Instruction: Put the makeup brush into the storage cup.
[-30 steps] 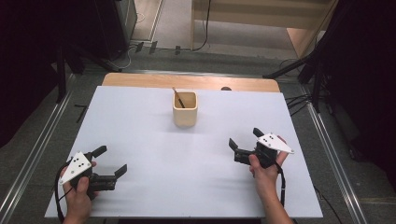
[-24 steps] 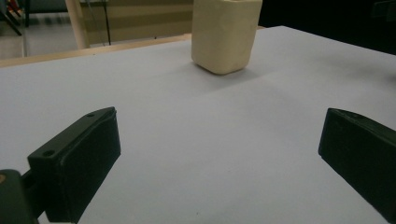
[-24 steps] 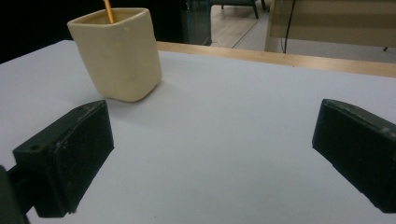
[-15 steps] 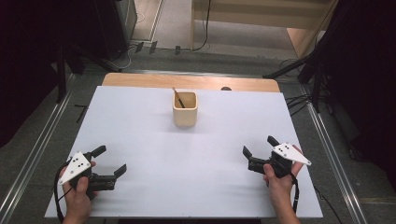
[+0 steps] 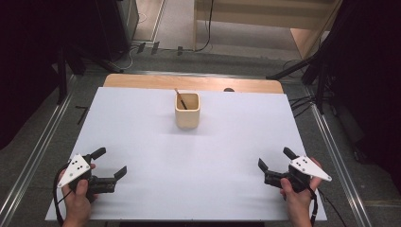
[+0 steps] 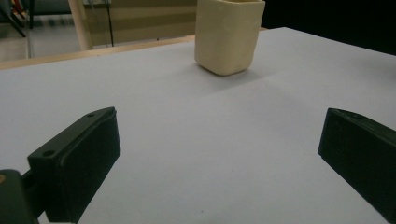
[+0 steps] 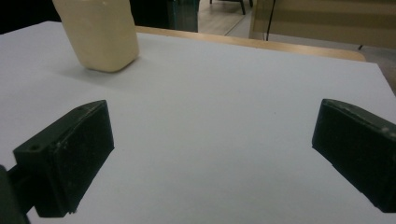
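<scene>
The left gripper (image 5: 109,162) and right gripper (image 5: 275,158) are resting near the table's (image 5: 142,123) near corners, jaws spread wide, gripping nothing. The cream cup (image 5: 187,110) is standing near the far edge, holding a brown stick (image 5: 179,97).

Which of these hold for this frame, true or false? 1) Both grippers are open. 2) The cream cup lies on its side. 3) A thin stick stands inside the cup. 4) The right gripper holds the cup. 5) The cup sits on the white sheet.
1) True: the left gripper and the right gripper both have their fingers spread, with nothing between them.
2) False: the cream cup stands upright.
3) True: a thin stick leans inside it.
4) False: the right gripper is near the table's front edge, far from the cup.
5) True: it rests on the white sheet.
</scene>
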